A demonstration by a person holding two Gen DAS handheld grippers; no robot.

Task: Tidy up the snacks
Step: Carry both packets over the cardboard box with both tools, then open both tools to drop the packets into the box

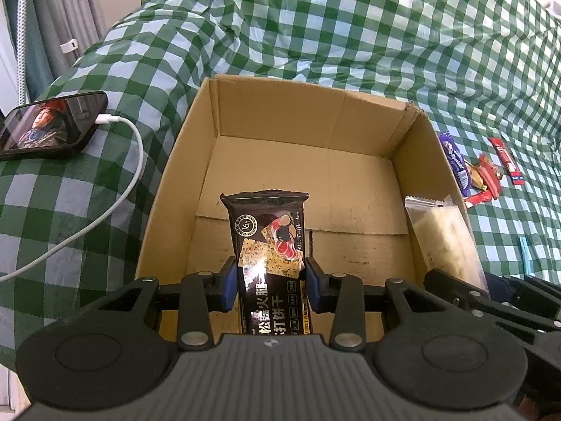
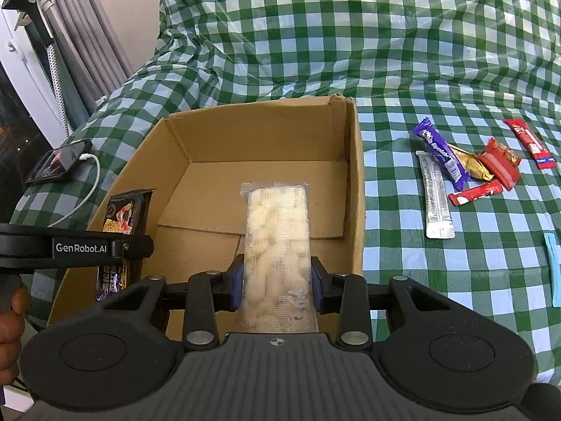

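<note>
An open cardboard box [image 1: 273, 112] [image 2: 356, 189] sits on the green checked cloth. My left gripper [image 1: 270, 282] is shut on a black cracker packet [image 1: 268, 231] and holds it over the box's near left part; the packet also shows in the right wrist view [image 2: 122, 217]. My right gripper [image 2: 277, 286] is shut on a clear packet of pale snack [image 2: 277, 231] and holds it over the box's near right part; that packet also shows in the left wrist view [image 1: 445, 238]. The box floor looks bare.
Several wrapped snacks lie on the cloth right of the box: a purple bar [image 2: 441, 154], a white sachet [image 2: 436, 200], red wrappers [image 2: 498, 168] and a red stick [image 2: 529, 144]. A light blue strip [image 2: 554, 270] lies further right. A phone [image 1: 49, 126] on a white cable lies left.
</note>
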